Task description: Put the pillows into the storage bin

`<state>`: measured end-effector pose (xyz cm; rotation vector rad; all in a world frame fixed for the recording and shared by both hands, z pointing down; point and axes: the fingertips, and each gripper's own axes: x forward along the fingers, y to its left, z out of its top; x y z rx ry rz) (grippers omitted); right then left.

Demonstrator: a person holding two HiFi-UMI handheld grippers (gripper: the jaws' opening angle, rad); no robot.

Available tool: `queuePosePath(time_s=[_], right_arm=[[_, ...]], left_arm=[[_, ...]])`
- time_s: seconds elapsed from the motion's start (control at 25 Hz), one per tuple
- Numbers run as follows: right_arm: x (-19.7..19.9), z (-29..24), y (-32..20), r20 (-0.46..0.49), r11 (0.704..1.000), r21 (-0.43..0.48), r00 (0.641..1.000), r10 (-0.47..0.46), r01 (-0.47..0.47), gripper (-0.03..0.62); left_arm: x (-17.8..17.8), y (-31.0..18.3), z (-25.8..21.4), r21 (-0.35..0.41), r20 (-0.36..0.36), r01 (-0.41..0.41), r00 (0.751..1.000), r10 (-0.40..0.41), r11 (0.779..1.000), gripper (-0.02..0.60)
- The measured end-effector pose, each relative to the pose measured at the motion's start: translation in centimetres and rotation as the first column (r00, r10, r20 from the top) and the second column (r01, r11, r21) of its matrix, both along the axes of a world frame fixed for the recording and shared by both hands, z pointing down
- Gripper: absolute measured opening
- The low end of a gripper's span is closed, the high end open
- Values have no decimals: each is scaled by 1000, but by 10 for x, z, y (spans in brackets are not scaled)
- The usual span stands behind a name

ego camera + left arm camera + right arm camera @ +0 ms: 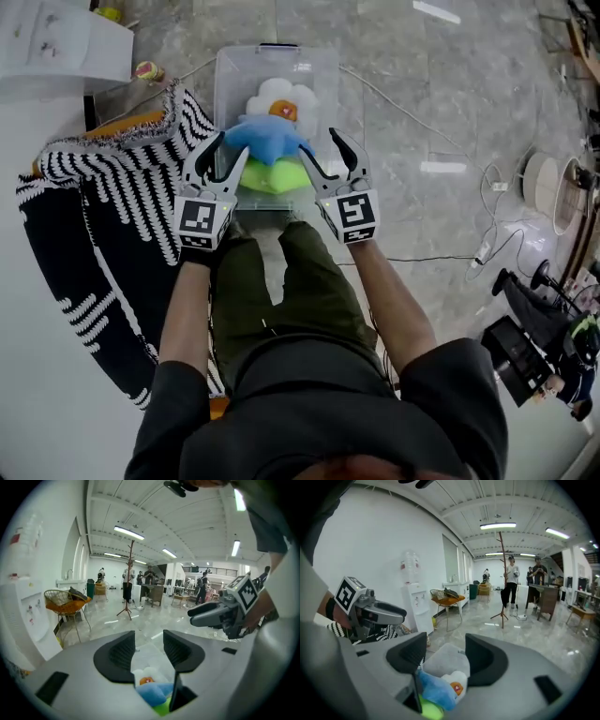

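Note:
A clear storage bin (323, 70) stands on the floor in front of me. Three pillows are piled in it: a white flower pillow (279, 97), a blue pillow (267, 139) over it, and a green pillow (265, 176) nearest me. My left gripper (230, 150) hangs at the pile's left side and my right gripper (319, 145) at its right side. Both are open and hold nothing. In the left gripper view the gripper (149, 648) looks down past the blue pillow (152, 692). The right gripper (445, 656) sees the blue pillow (436, 688) and the white pillow (454, 679) below its jaws.
A black-and-white striped throw (112, 197) lies left of the bin. A white cabinet (56, 42) stands at the far left. Cables (487, 248) and dark equipment (525, 352) lie on the marble floor to the right. My legs (281, 291) are just behind the bin.

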<state>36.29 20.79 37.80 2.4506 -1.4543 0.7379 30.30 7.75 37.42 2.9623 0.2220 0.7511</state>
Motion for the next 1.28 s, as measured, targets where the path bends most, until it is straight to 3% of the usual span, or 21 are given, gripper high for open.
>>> queuePosePath(time_s=[0.24,0.4,0.8,0.92,1.04,1.12,1.2,1.28], right_arm=[[3,-130,1,-117,996,92,993,7,4,256],[-7,-196,20,-141,992,129,990,18,0,256],[-45,-293,46,-195,982,189,980,29,8,251],[-52,-311,48,-214,978,209,976,23,23,216],[-64,-327,47,-231,973,226,973,4,50,167],[-69,-336,49,-253,972,228,967,6,54,83],[-73,-340,52,-270,974,223,963,15,48,14],[-77,-343,54,-272,974,220,962,17,45,2]], left_arm=[[1,10,-139,49,-153,-75,985,82,996,190],[-11,26,-213,57,-208,-104,971,114,993,189],[-50,37,-301,66,-299,-100,947,115,993,189],[-60,38,-320,76,-328,-93,938,113,993,172],[-74,38,-339,78,-365,-73,926,97,994,75],[-82,38,-349,76,-378,-63,922,87,995,20],[-90,39,-355,73,-380,-65,921,88,995,3],[-96,43,-356,80,-372,-81,922,105,993,3]])
